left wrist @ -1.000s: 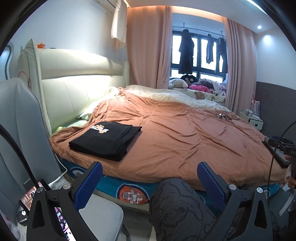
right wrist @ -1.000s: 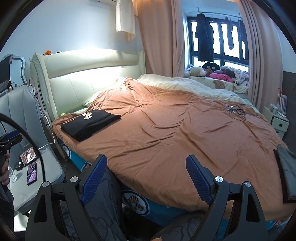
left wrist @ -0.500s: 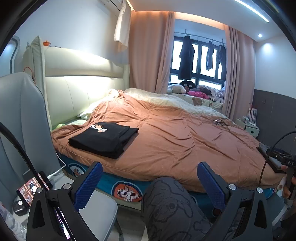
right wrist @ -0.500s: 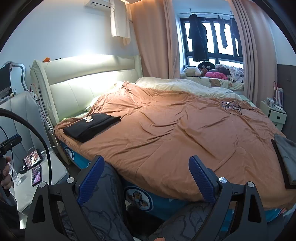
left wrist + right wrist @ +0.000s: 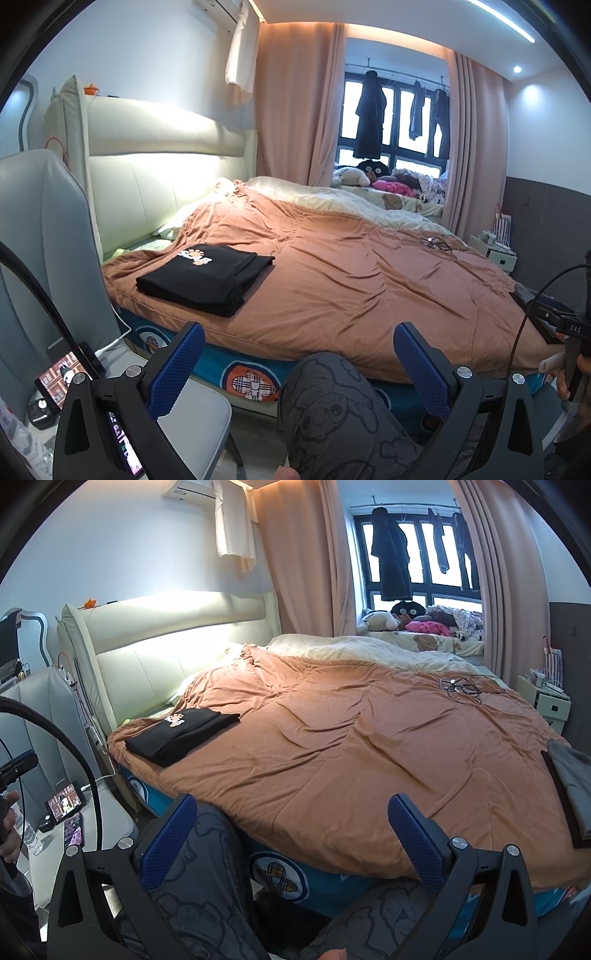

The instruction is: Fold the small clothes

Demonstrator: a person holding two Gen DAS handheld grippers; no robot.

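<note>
Left gripper (image 5: 297, 354): jaws wide, nothing between. Right gripper (image 5: 291, 827): jaws opening, nothing between, knee (image 5: 207, 849) just below its left finger. Ahead-left of both, well apart, folded black shirt (image 5: 207, 277) lies on the duvet (image 5: 369, 280) near the headboard (image 5: 155, 155).

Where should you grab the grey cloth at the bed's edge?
Probably pinch the grey cloth by its near corner, coming from the front. It lies flat on the orange blanket, so only its edges offer a lip to nip.
</note>
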